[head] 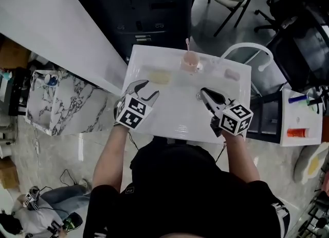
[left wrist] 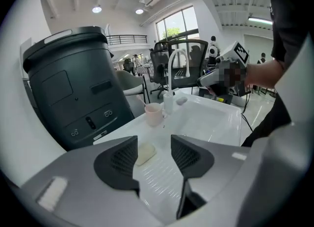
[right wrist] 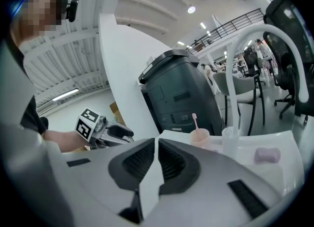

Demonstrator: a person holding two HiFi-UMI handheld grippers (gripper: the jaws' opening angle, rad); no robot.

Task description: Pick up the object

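Our left gripper (head: 150,89) hovers low over the shallow white plastic tray (head: 180,116), down and to the left of the pale pink cup with a toothbrush in it (head: 189,63). Its jaws stand wide apart and hold nothing. Framed in the gap between them, in the left gripper view, is the cream-coloured soap bar (head: 159,76). It lies flat on the tray just left of the pink cup, apart from both pads, and we judge it to be the object to pick up. To do this well, we should ease forward and down until the pads flank the bar's long sides, keep clear of the cup, and close gently, since soap may slip. Our right gripper (right wrist: 156,145) waits below and right of the cup, jaws nearly together with nothing between them. A lilac bar (head: 232,74) lies further right.
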